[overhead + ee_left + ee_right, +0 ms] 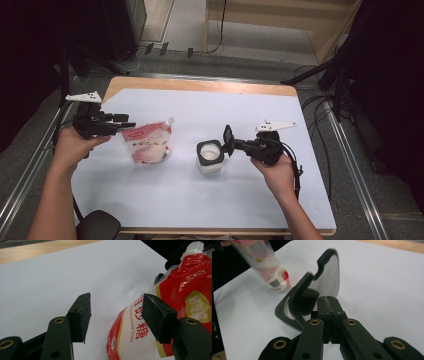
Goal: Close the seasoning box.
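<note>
The white container [210,157] stands open on the table [250,210], its rim black, and the landmark for everything else. Just right of it the right gripper [233,142] has its jaws fully closed on the edge of the black flip lid [322,282], which stands tipped up and back from the opening. Left of the container, near but apart, the sugar pouch [148,142] stands leaning with its spout toward the container; it shows red and white with a clear spout in the left gripper view [192,290]. The left gripper [122,121] has its jaws parted about midway, one pad by the pouch's upper edge, nothing pinched. To do this well, I'd keep the lid held clear, close the left jaws firmly on the pouch's upper part, then lift it toward the container
</note>
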Available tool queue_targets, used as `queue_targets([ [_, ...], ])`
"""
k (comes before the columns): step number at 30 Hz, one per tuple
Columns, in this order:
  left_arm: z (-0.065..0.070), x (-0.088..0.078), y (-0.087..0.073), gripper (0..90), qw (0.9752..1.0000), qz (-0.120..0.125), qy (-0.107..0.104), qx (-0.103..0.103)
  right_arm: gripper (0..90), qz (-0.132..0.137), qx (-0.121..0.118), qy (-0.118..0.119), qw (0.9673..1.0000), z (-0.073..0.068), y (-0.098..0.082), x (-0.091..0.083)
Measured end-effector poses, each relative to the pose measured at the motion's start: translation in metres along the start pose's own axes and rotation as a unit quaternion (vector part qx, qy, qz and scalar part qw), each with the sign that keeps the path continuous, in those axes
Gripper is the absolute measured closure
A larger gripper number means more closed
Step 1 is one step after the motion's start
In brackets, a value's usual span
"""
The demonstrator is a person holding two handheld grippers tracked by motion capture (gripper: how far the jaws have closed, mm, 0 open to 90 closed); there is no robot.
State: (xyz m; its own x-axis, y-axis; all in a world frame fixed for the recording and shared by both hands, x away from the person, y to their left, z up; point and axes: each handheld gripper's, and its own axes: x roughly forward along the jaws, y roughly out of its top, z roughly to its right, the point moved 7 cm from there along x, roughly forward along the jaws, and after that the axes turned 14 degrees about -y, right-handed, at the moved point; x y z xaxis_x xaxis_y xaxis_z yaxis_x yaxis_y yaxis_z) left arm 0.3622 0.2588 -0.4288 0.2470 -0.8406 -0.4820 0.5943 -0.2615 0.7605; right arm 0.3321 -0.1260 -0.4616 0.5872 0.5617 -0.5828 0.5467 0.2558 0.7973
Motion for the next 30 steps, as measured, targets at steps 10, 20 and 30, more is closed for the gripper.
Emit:
queue_targets([
  [10, 0.001, 0.001, 0.0, 41.2, 1.0, -0.005, 0.001, 0.008, 90.0, 0.016, 0.008, -0.004, 0.9998, 0.01, 0.029, -0.005],
  [20, 0.001, 0.0, -0.001, 41.3, 0.9999, -0.006, 0.005, 0.01, 90.0, 0.017, -0.001, -0.003, 0.9999, -0.002, 0.035, -0.003],
  [30, -0.001, -0.003, -0.002, 41.4, 0.9999, 0.002, 0.009, 0.007, 90.0, 0.015, -0.002, 0.011, 0.9998, -0.014, 0.032, 0.0],
])
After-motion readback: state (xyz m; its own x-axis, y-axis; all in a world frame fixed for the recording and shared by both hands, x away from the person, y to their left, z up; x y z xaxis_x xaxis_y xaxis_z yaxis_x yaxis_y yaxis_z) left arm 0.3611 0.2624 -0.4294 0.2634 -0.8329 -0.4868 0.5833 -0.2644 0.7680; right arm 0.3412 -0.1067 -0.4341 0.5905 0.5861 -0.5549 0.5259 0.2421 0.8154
